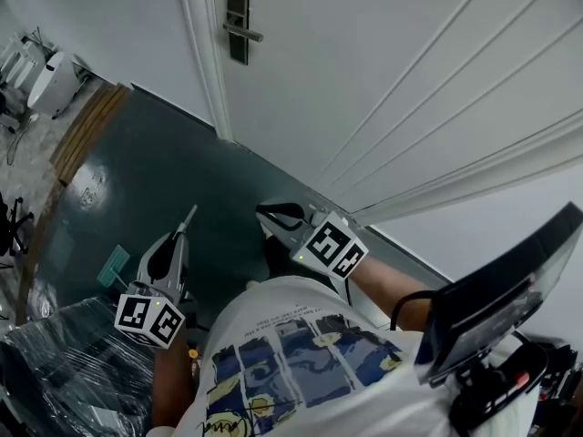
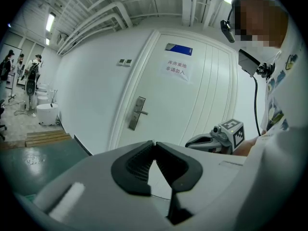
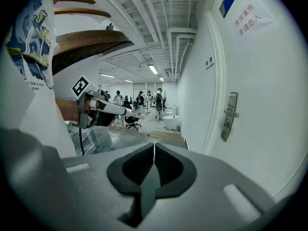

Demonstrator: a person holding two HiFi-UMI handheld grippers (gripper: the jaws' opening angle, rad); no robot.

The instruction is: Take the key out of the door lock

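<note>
Well back from the white panelled door (image 1: 392, 71), the person holds both claws low in front of the chest, above the dark green floor (image 1: 155, 171). The left gripper (image 2: 154, 143) has its black ridged pads closed tip to tip, with nothing between them. The right gripper (image 3: 154, 145) is the same — pads meeting at the tips, empty. The two are near one another but not touching. The silver metal door lock (image 1: 238, 23) — a tall plate with a lever handle — sits near the door's edge, well apart from both grippers. The key is too small to make out at that plate in any view. A white paper sign (image 2: 176, 68) with printed characters is stuck on the upper door, below a small blue plate (image 2: 178, 48).
</note>
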